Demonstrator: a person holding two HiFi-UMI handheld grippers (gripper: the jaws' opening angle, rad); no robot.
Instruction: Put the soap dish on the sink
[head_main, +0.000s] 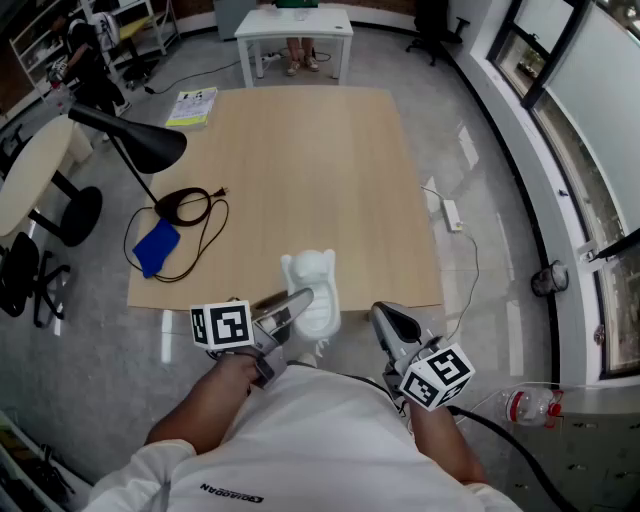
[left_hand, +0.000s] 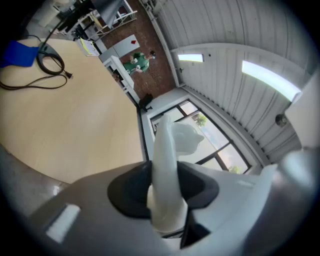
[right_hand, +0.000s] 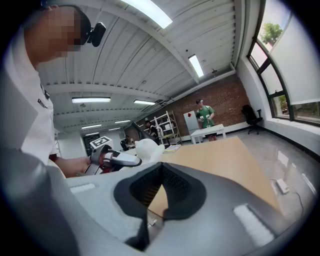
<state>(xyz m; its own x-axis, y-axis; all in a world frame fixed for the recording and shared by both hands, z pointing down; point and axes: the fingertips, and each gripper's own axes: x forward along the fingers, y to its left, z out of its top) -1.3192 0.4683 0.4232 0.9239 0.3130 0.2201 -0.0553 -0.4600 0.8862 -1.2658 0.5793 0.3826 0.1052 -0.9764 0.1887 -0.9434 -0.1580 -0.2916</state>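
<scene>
The soap dish (head_main: 318, 284) is white and shaped like a small animal with two ears. It hangs just over the near edge of the wooden table (head_main: 300, 170), and my left gripper (head_main: 300, 304) is shut on its near rim. In the left gripper view the soap dish (left_hand: 168, 165) stands edge-on between the two black pads (left_hand: 129, 192). My right gripper (head_main: 386, 318) is shut and empty, to the right of the dish off the table's near edge. From the right gripper view, the soap dish (right_hand: 149, 149) and left gripper (right_hand: 125, 161) show at the left. No sink is in view.
On the table's left side stand a black desk lamp (head_main: 135, 140), a coiled black cable (head_main: 185, 206), a blue object (head_main: 155, 247) and a booklet (head_main: 192, 105). A white table (head_main: 295, 25) stands beyond. A power strip (head_main: 453, 214) and a bottle (head_main: 525, 405) lie on the floor at right.
</scene>
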